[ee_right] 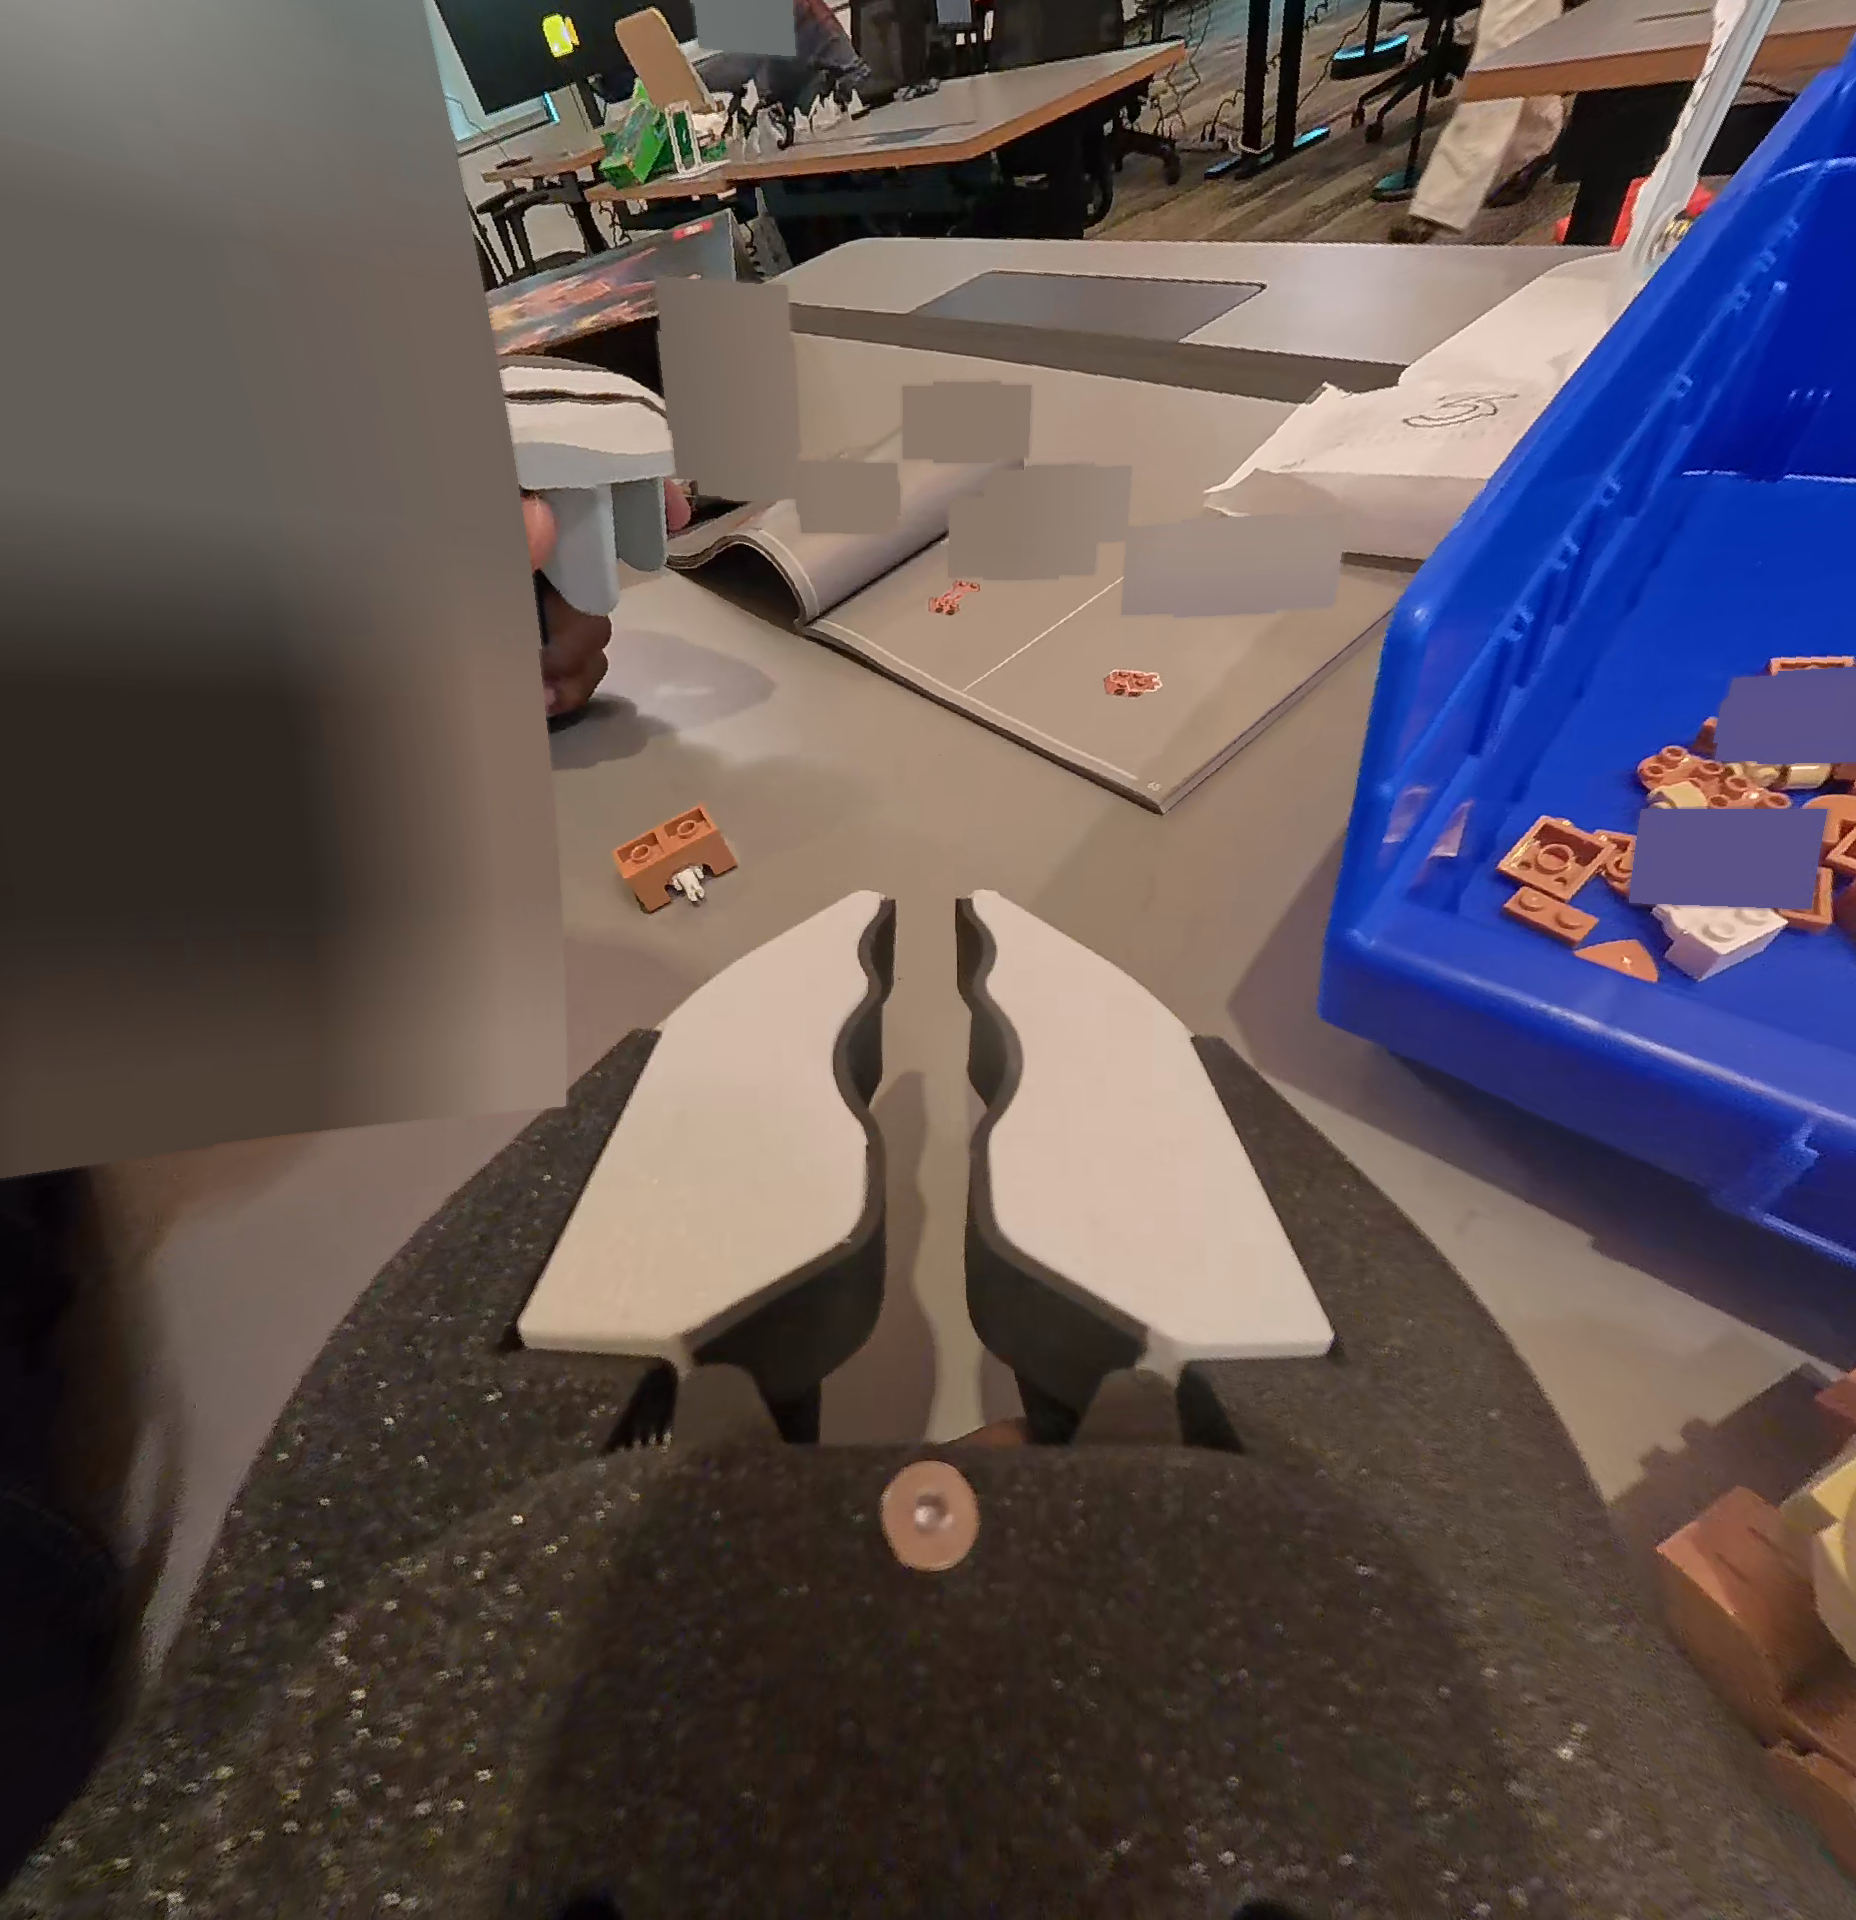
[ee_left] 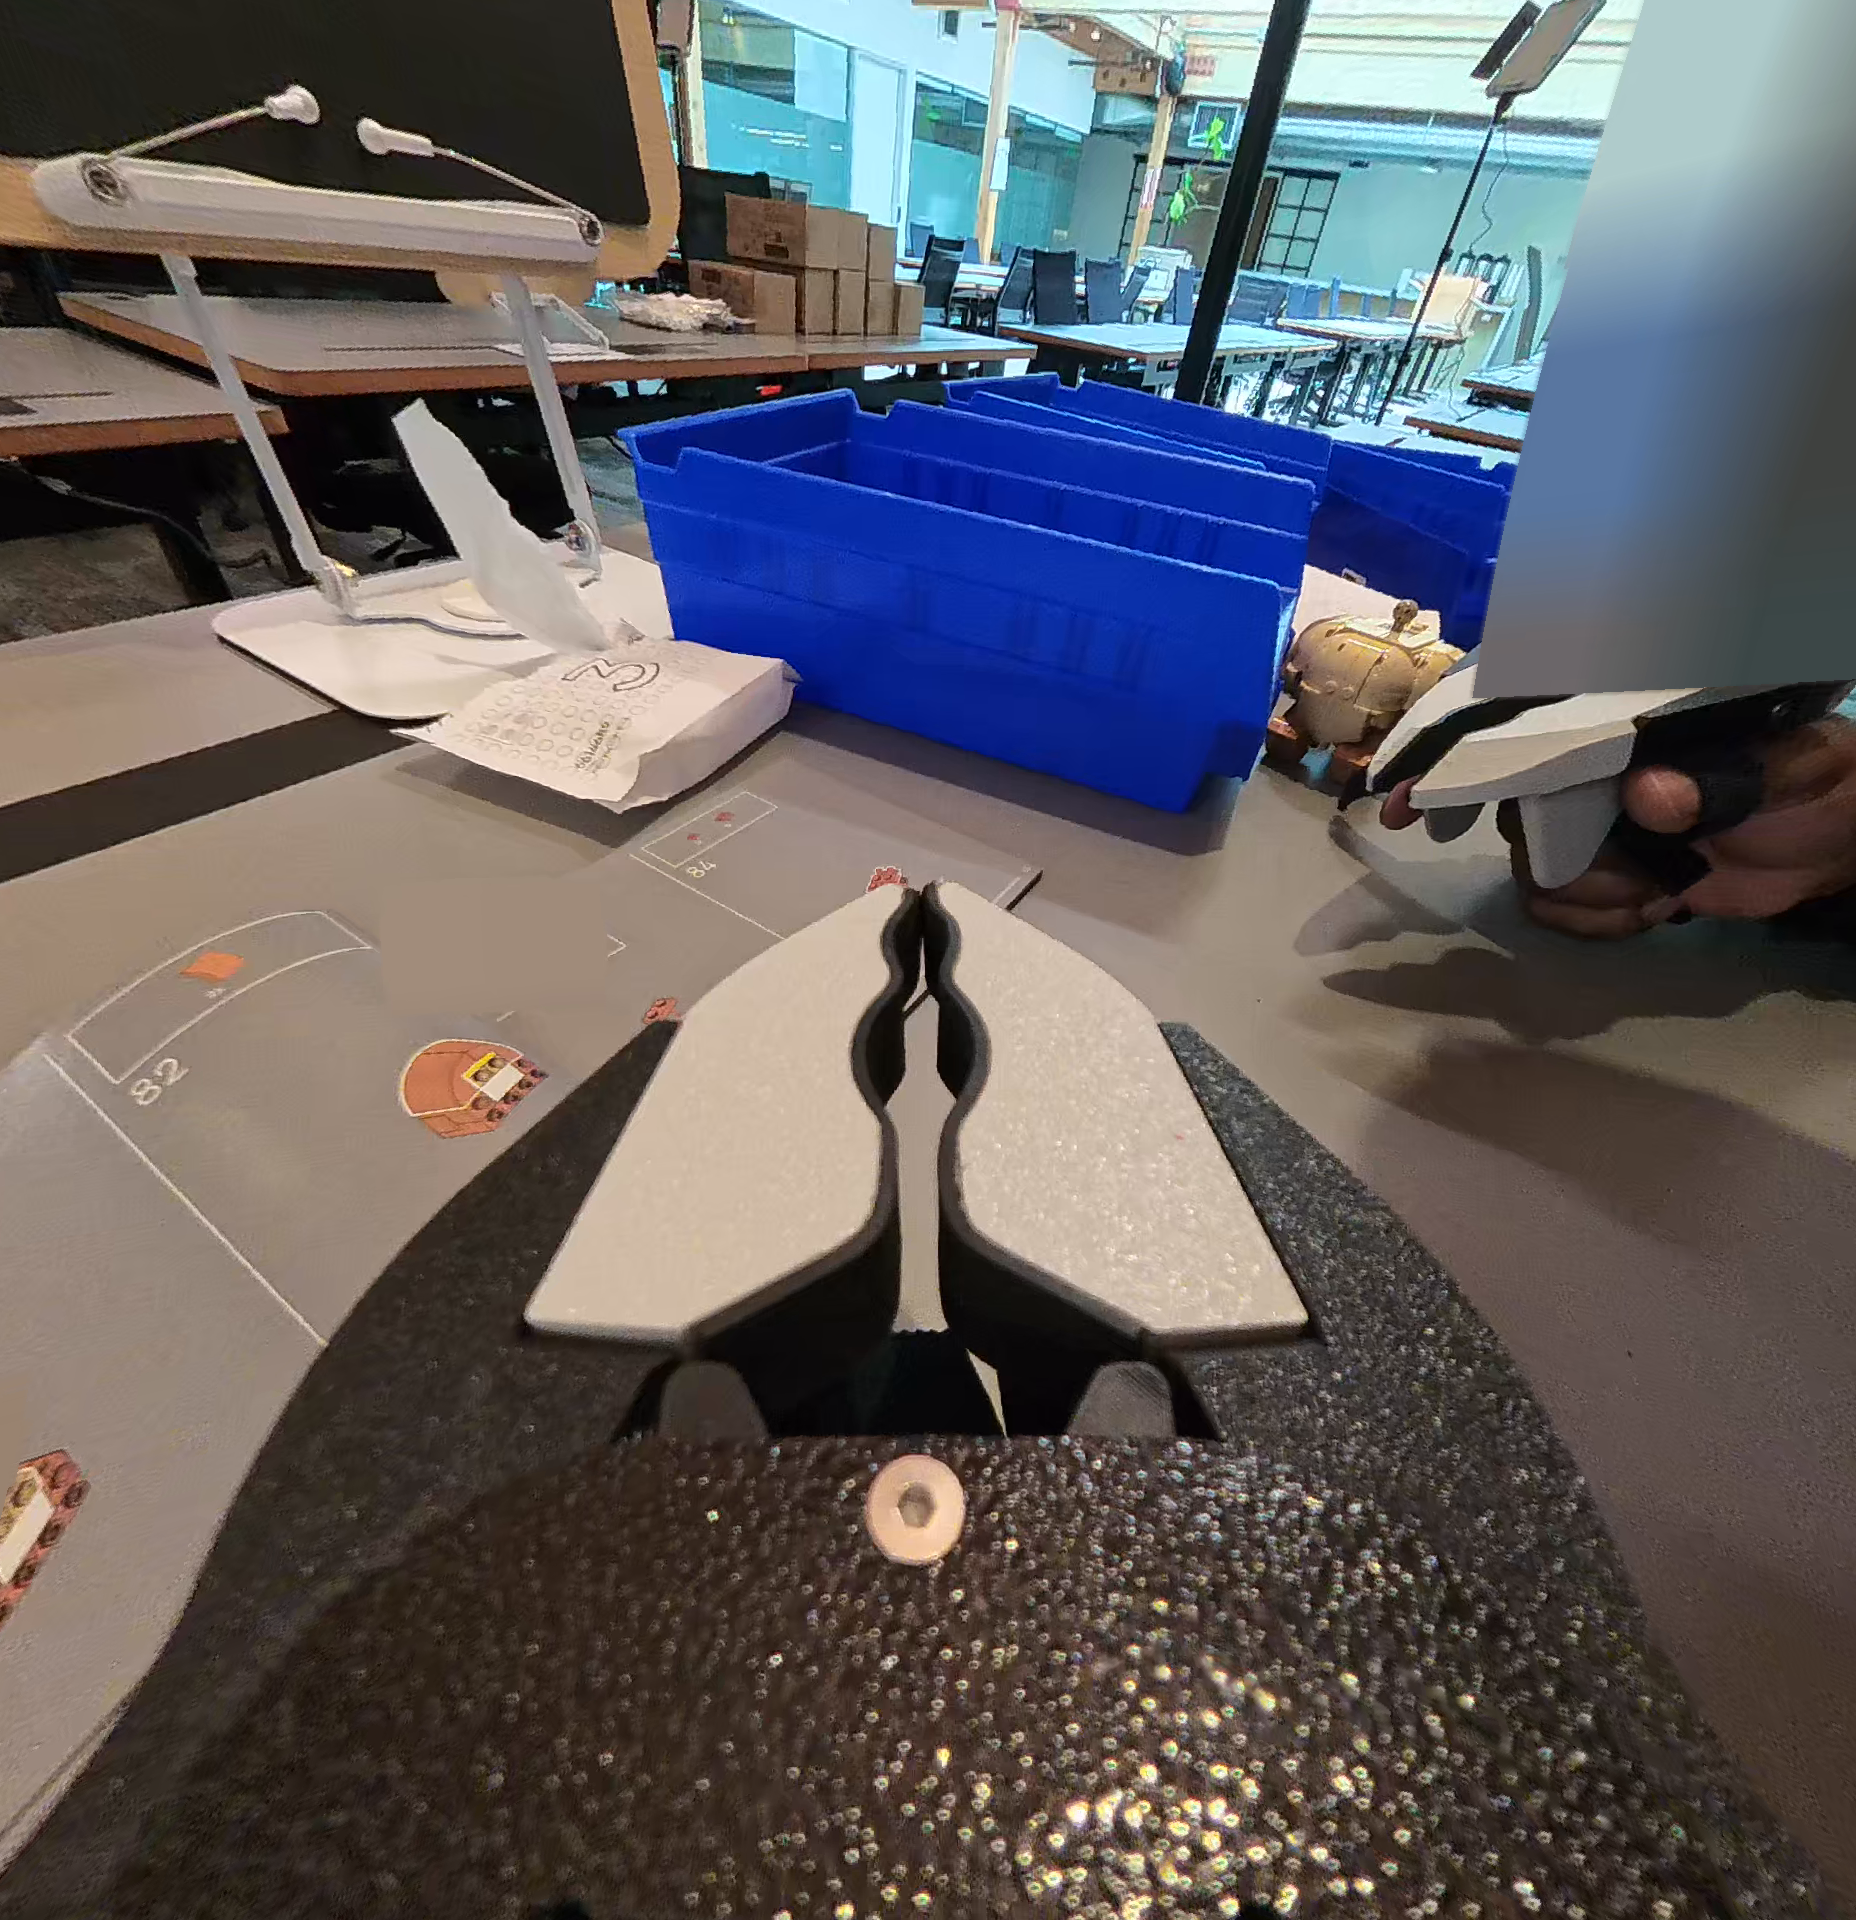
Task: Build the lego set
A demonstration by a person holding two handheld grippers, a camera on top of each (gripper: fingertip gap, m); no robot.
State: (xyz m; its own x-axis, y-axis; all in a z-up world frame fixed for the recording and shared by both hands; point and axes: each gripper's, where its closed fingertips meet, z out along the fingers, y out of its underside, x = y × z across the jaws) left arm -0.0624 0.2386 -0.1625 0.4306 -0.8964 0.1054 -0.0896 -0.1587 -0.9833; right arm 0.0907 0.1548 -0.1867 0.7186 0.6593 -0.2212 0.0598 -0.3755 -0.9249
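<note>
My left gripper [ee_left: 922,894] is shut, its pads meeting with nothing between them, over an open grey instruction booklet [ee_left: 280,1039]. My right gripper [ee_right: 924,909] stands slightly open and empty above the grey table. A small brown brick with a pale pin under it [ee_right: 675,854] lies on the table just ahead and to the left of the right fingertips, apart from them. The right gripper also shows in the left wrist view [ee_left: 1423,779], held in a hand at the right. The left gripper shows at the left in the right wrist view [ee_right: 591,488].
A blue bin [ee_right: 1506,997] with several brown and white bricks [ee_right: 1713,862] stands at the right. More blue bins [ee_left: 965,582] stand beyond the booklet [ee_right: 1059,665]. A tan and brown brick model [ee_left: 1360,675] sits beside them. A white paper bag [ee_left: 633,717] and a white stand [ee_left: 384,623] lie at the back left. About 20 centimeters separates my left fingertips from my right.
</note>
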